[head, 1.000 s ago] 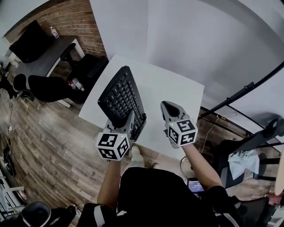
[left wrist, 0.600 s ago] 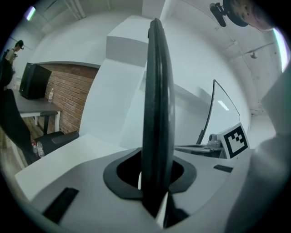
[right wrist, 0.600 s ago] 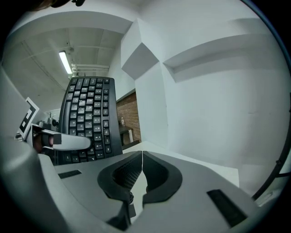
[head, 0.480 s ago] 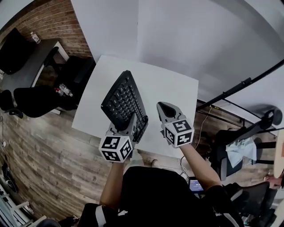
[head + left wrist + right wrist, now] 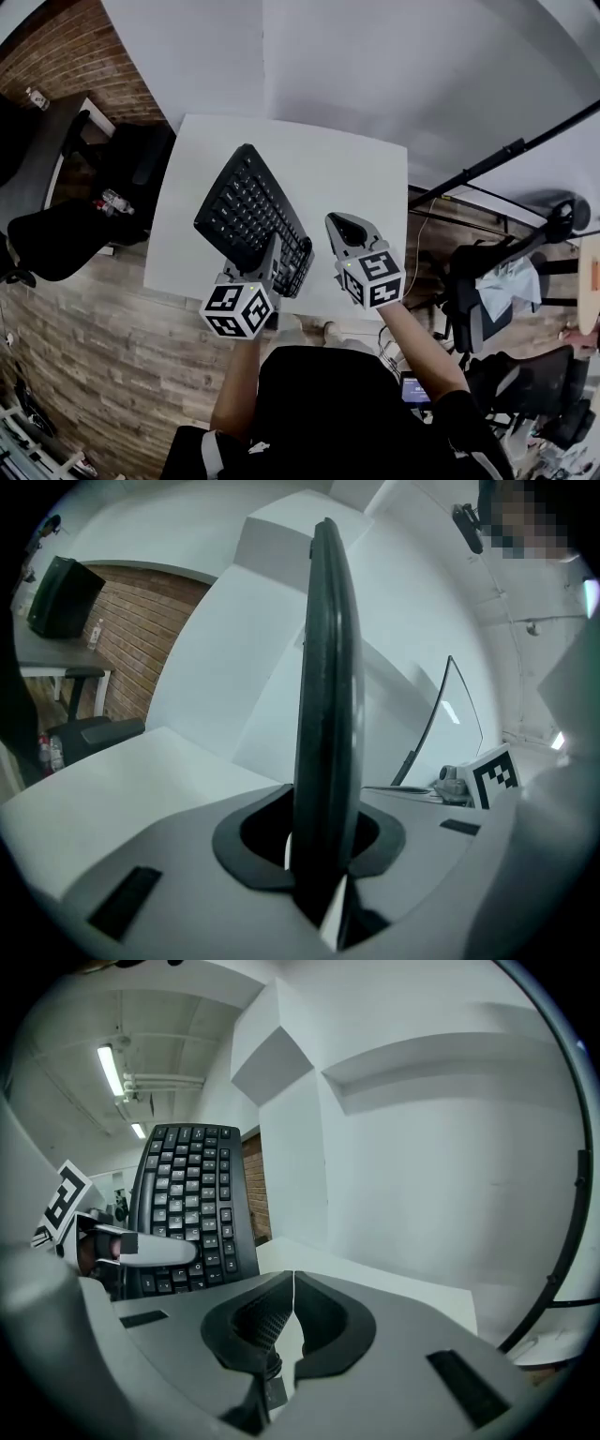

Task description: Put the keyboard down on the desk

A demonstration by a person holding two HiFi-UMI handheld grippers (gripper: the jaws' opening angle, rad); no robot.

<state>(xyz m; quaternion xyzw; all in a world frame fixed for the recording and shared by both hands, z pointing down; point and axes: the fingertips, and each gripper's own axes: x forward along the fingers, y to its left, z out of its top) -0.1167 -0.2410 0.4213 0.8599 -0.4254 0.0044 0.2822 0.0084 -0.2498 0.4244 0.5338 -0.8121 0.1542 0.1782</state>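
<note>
Left claw – clamped on the keyboard. The left gripper view shows the black keyboard edge-on, standing as a thin dark band between the two jaws of the left claw. The jaws are nearly together, with only the board's thickness between them. The grip sits at the short end of the keyboard nearest the person.

Keyboard position: in the head view it lies over the left half of the white surface, running diagonally away from the person toward the far left. It is tilted, not flat. The right gripper view shows its key face turned toward the right claw, with the left claw gripping its lower end. No view shows whether the far end of the keyboard touches the surface.

Right claw – jaws fully together, nothing held. In the right gripper view the two pads of the right claw meet along a thin line. The white surface shows beyond them. This claw hangs over the near right part of the surface, just beside the keyboard and apart from it.

Surroundings: a white wall rises behind the surface. A brick wall and black office chairs stand to the left, on a wooden floor.
</note>
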